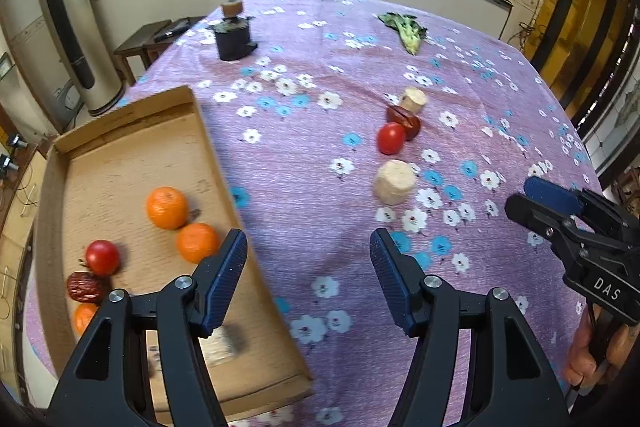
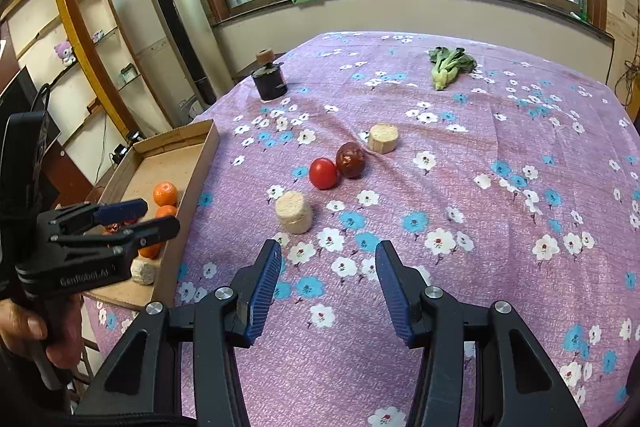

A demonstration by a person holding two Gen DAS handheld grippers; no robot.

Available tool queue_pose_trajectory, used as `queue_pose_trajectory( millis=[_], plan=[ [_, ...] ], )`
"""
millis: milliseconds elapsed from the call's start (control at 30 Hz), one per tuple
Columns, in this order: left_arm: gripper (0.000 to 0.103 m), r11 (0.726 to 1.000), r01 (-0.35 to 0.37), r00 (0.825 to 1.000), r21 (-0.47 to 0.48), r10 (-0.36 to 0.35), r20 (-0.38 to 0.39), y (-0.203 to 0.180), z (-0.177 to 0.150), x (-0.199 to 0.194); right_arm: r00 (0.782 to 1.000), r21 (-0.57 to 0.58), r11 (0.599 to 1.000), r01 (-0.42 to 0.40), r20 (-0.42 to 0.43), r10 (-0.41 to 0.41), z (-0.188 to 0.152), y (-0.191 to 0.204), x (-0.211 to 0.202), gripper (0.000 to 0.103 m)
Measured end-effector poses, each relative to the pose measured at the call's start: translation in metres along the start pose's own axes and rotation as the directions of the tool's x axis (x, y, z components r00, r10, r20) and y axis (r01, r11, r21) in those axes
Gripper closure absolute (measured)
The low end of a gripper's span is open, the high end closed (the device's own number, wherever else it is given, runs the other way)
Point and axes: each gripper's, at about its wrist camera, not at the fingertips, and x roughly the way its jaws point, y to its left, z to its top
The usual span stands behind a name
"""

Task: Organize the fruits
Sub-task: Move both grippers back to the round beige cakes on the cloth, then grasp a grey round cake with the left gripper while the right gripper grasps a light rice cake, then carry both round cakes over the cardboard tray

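A cardboard tray lies at the table's left. It holds two oranges, a third orange, a red tomato, a dried date and a blurred pale chunk. On the purple cloth lie a red tomato, a dark date and two pale chunks. My left gripper is open and empty over the tray's right wall. My right gripper is open and empty, just short of the near chunk.
A leafy green vegetable lies at the table's far right. A dark pot with a round cork-like top stands at the far left. A tall air conditioner stands left of the table. The flowered cloth covers the table.
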Motion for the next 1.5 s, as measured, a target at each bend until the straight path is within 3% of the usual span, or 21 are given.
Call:
queue_pose_trajectory(
  millis=[367, 700, 933, 1000, 1033, 1100, 1233, 1500],
  plan=[
    [0.04, 0.998, 0.058, 0.998, -0.008, -0.058, -0.024, -0.031, 0.013, 0.033, 0.999, 0.032, 0.999, 0.034, 0.002, -0.034, 0.04, -0.032, 0.041, 0.052],
    [0.04, 0.999, 0.044, 0.996, -0.004, -0.044, -0.081, -0.05, 0.028, 0.081, 0.998, 0.072, 0.997, 0.033, -0.062, -0.028, 0.077, -0.056, 0.116, 0.052],
    [0.04, 1.0, 0.026, 0.997, -0.004, -0.027, -0.072, -0.054, 0.033, 0.099, 0.997, 0.077, 0.997, 0.02, -0.079, -0.014, 0.092, -0.059, 0.151, 0.053],
    [0.044, 1.0, 0.022, 0.998, 0.022, -0.02, -0.058, -0.059, 0.034, 0.101, 0.996, 0.073, 0.997, 0.026, -0.087, -0.019, 0.093, -0.06, 0.159, 0.058],
    [0.053, 0.999, 0.023, 0.998, 0.034, -0.021, -0.051, -0.061, 0.035, 0.102, 0.996, 0.06, 0.998, 0.035, -0.082, -0.03, 0.094, -0.058, 0.161, 0.064],
    [0.071, 0.997, 0.059, 0.998, 0.048, -0.057, -0.042, -0.063, 0.036, 0.1, 0.996, 0.044, 0.998, 0.05, -0.077, -0.047, 0.093, -0.057, 0.162, 0.069],
    [0.071, 0.994, 0.1, 0.994, 0.045, -0.099, -0.043, -0.06, 0.034, 0.097, 0.997, 0.049, 0.997, 0.057, -0.058, -0.054, 0.087, -0.058, 0.15, 0.069],
    [0.071, 0.989, 0.148, 0.989, 0.021, -0.148, 0.006, -0.048, 0.023, 0.065, 0.999, 0.074, 0.997, 0.004, 0.039, -0.007, 0.069, -0.048, 0.076, 0.069]
  ],
)
